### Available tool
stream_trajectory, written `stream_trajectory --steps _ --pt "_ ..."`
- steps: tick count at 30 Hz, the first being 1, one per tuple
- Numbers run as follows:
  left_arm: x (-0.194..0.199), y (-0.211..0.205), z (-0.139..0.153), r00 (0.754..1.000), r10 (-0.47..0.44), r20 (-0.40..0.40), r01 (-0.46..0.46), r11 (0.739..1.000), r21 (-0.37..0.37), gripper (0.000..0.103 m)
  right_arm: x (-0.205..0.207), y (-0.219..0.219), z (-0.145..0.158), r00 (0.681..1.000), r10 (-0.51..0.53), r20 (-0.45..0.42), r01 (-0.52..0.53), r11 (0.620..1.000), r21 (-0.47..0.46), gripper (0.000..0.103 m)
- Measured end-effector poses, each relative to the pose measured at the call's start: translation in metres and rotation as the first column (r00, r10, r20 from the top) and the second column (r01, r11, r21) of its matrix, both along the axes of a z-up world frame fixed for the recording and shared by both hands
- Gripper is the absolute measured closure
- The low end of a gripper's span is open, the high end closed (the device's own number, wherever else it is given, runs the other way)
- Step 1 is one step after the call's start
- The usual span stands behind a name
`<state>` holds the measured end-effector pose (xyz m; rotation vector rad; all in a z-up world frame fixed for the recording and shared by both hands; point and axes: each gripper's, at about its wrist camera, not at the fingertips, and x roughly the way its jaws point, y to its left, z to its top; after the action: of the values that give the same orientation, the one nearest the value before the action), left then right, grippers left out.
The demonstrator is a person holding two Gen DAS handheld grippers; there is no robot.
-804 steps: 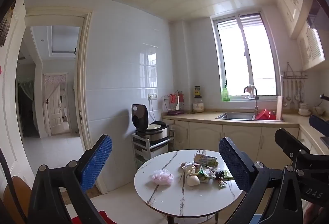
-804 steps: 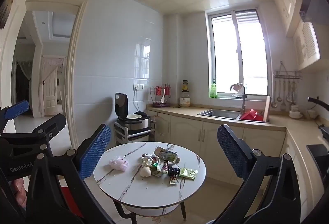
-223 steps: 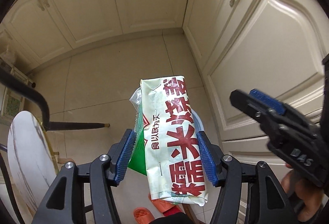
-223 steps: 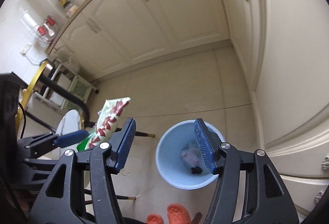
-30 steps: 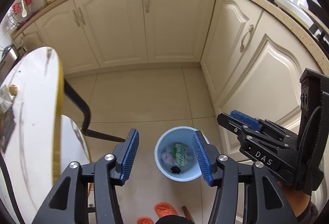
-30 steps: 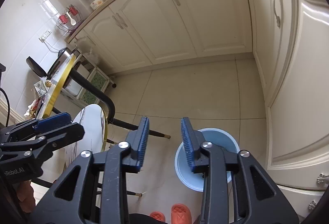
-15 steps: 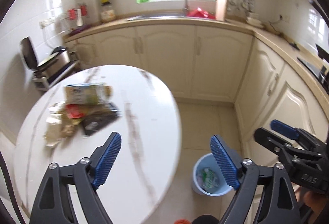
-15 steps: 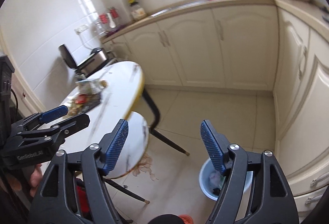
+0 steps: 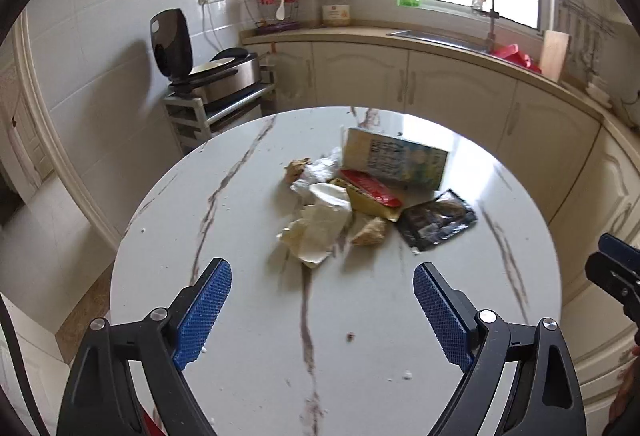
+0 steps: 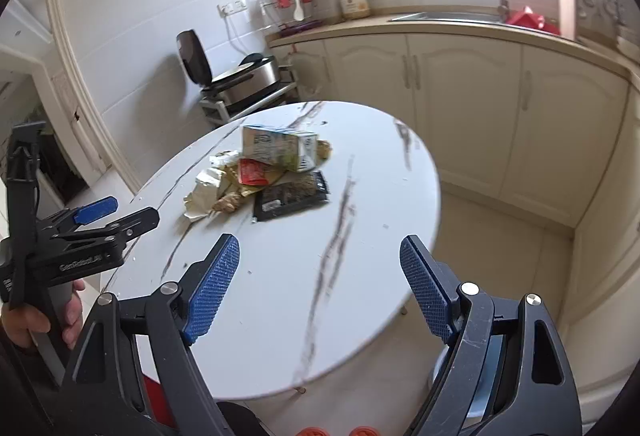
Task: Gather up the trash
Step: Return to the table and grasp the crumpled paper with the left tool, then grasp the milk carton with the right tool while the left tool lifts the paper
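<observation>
Both of my claws hang released and carrying nothing, jaws spread wide, above the near edge of the round marble desk (image 9: 248, 316). Left claw (image 9: 322, 310) looks straight down the dark vein of the desk at the trash heap; right claw (image 10: 319, 286) sits further off to the side, with the pale blue bin (image 10: 486, 376) half hidden behind its right finger, down on the floor.

Ahead of the left claw, and apart from it across bare marble, the nearest piece is the crumpled white paper (image 9: 316, 232), with a small brown crust (image 9: 370, 230) just beside it. Behind them lie a red and yellow wrapper (image 9: 374, 196), a black packet (image 9: 438, 218) to the right, and a carton (image 9: 394, 158) on its side, its long axis running across my view.

I judge the left claw is nearer the paper and better lined up; the black packet lies toward the right claw's side.
</observation>
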<state>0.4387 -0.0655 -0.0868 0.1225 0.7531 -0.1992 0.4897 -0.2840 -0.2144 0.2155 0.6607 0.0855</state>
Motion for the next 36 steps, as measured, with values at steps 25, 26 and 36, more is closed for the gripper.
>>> stream_trajectory --steps 25,26,36 --pt "0.176 -0.004 -0.074 0.973 -0.059 -0.221 0.054 0.998 -0.027 0.088 0.191 0.028 -0.027 0.984 0.132 -0.117 -0.142 0.986 -0.081 0.022" --pt "0.174 0.0 -0.074 0.975 -0.053 -0.218 0.05 0.999 -0.02 0.09 0.197 0.031 -0.027 0.983 0.142 -0.116 -0.153 0.984 -0.087 0.022" --pt "0.146 0.039 -0.064 0.98 -0.033 -0.196 0.022 0.998 -0.058 0.093 0.22 0.052 -0.034 0.951 0.271 -0.149 -0.287 0.954 -0.093 0.045"
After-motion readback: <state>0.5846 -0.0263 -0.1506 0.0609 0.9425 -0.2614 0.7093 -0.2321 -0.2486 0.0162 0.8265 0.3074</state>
